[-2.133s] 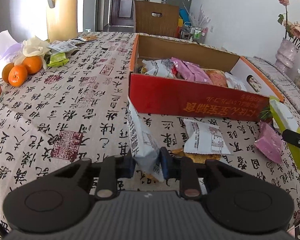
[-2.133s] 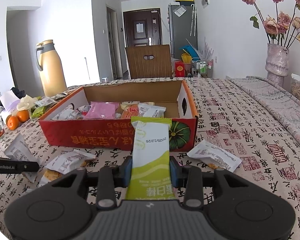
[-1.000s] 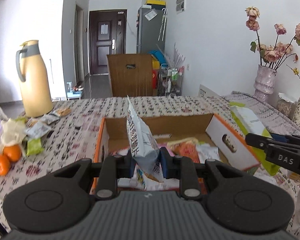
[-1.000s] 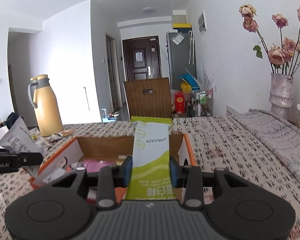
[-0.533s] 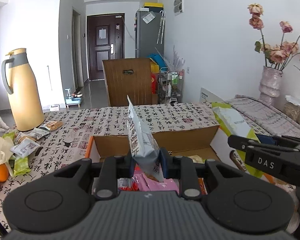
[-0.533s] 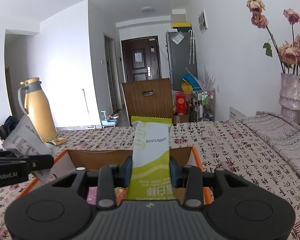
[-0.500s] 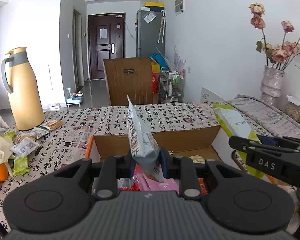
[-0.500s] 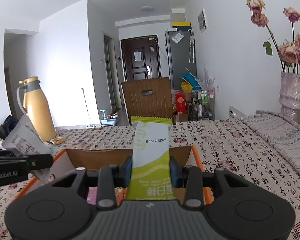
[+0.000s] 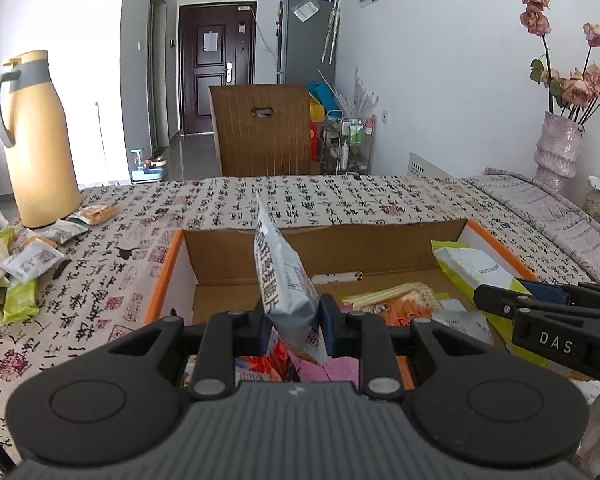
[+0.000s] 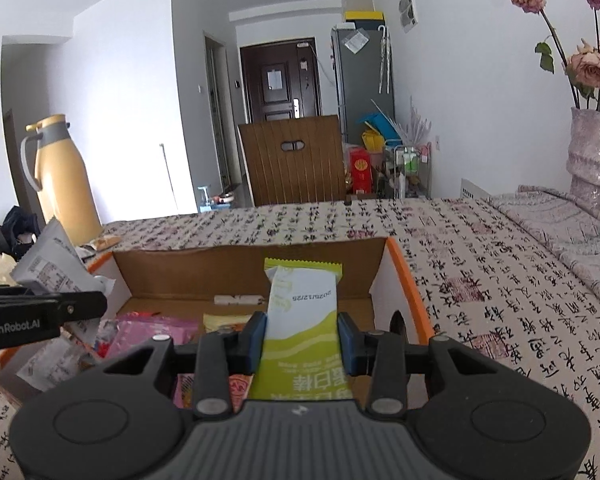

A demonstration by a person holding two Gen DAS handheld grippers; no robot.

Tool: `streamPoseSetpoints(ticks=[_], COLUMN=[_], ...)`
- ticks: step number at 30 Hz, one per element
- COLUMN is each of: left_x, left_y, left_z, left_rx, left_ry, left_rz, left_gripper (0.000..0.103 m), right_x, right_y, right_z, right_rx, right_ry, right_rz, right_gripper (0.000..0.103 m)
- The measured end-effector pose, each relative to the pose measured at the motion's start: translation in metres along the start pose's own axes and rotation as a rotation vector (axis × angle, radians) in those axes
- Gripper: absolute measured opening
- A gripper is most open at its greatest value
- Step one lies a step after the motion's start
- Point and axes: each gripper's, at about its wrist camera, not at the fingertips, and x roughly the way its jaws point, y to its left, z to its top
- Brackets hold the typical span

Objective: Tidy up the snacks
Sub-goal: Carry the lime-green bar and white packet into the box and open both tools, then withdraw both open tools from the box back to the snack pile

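A grey-white snack packet (image 9: pixel 288 284) was held upright, clamped between the pads of the left gripper (image 9: pixel 293 326), above the open cardboard box (image 9: pixel 380 248). A green snack bar (image 10: pixel 302 320) was likewise clenched between the pads of the right gripper (image 10: pixel 302 336), over the same box, near its right end wall. In the left wrist view the right gripper was seen at the right edge, its bar overlapping the box's right wall. Loose packets, pink and orange among them, were noted lying on the box floor; the near part of the box was hidden behind both gripper bodies.

Outside the box, a yellow thermos jug (image 9: pixel 36 140) was recorded at the far left of the table, with several small packets (image 9: pixel 32 258) scattered in front of it. A vase of dried roses (image 9: pixel 558 144) stood at the far right. The table was covered with a calligraphy-print cloth (image 9: pixel 340 200). Beyond the table, a wooden chair back (image 9: pixel 264 128), a grey refrigerator (image 9: pixel 306 40) and a dark door (image 9: pixel 216 68) were observed against white walls.
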Motion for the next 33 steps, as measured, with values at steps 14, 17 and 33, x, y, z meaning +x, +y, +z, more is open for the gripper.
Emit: streamPoseSetpoints(ticks=[14, 17, 33], left_x=[-0.011, -0.011, -0.026], left_y=[0.011, 0.011, 0.008], left_z=[0.004, 0.005, 0.012], left_rx=[-0.090, -0.090, -0.110], left_ry=[-0.089, -0.087, -0.094], left_rz=[0.053, 0.057, 0.056], left_gripper=[0.103, 0.103, 0.103], right_x=[-0.006, -0.005, -0.020], right_y=[-0.008, -0.008, -0.006], right_z=[0.002, 0.002, 0.011], right_rx=[0.039, 0.045, 0.048], right_ry=[-0.033, -0.034, -0.076], right_rz=[-0.021, -0.022, -0.040], right_gripper=[0.098, 0.103, 0.103])
